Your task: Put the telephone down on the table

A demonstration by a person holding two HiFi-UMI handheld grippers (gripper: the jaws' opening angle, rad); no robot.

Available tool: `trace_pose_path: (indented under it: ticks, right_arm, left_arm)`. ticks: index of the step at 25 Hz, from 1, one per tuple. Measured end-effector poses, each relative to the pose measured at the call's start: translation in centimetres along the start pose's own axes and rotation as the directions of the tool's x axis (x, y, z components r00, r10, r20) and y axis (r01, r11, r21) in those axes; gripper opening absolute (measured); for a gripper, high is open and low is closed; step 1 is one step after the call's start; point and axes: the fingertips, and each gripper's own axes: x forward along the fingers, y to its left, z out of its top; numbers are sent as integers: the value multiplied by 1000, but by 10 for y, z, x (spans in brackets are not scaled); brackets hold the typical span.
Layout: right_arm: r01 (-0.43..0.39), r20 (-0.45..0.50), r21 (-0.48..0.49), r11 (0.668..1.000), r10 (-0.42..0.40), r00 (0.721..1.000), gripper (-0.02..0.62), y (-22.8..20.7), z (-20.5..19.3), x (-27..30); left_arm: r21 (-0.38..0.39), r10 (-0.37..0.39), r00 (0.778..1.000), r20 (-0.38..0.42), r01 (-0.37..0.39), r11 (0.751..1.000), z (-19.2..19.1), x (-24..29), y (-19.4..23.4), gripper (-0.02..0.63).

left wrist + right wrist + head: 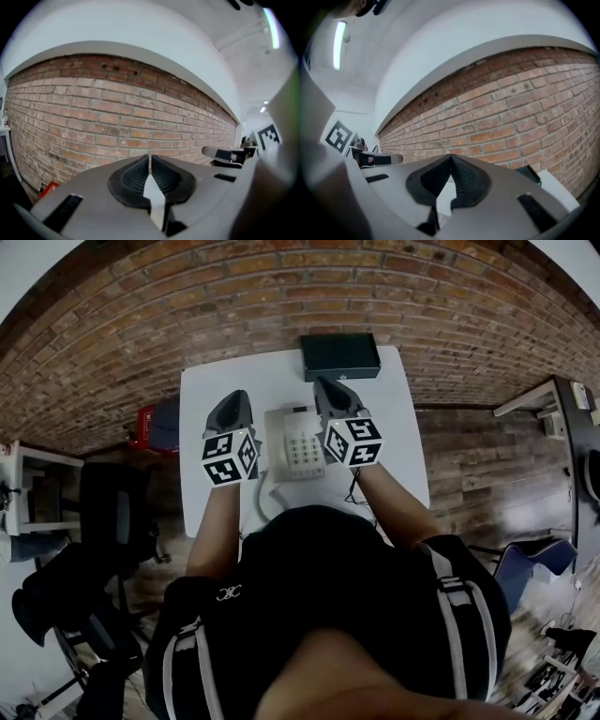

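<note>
A pale telephone (294, 444) with a keypad lies flat on the white table (211, 390), its cord trailing toward the near edge. My left gripper (237, 397) hovers above the table just left of the phone, jaws shut with nothing between them. To the phone's right, my right gripper (323, 382) is raised too, and it is shut and empty. In the left gripper view the left gripper (149, 157) has its pads touching, pointing at the brick wall. The right gripper view shows the right gripper (451, 156) likewise closed tip to tip.
A black box (339, 355) sits at the table's far edge. A brick wall (281, 296) stands behind the table. A red object (142, 426) lies on the floor left of the table, with a dark chair (112, 512) nearby. Wooden floor (478, 465) stretches to the right.
</note>
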Motion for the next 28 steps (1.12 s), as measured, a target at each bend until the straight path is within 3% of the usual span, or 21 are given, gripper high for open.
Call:
trace_pose_path:
  ticks: [4, 9, 28]
  right_arm:
    - [5, 109, -64, 998, 2, 994, -2, 21, 56, -16]
    - [41, 202, -139, 989, -12, 979, -2, 35, 91, -39]
    - [1, 170, -105, 994, 16, 985, -2, 41, 62, -48]
  left_arm:
    - [81, 18, 994, 105, -27, 996, 43, -24, -13, 18]
    - [68, 11, 992, 129, -20, 998, 59, -50, -28, 18]
    - [60, 19, 994, 105, -25, 998, 42, -62, -24, 11]
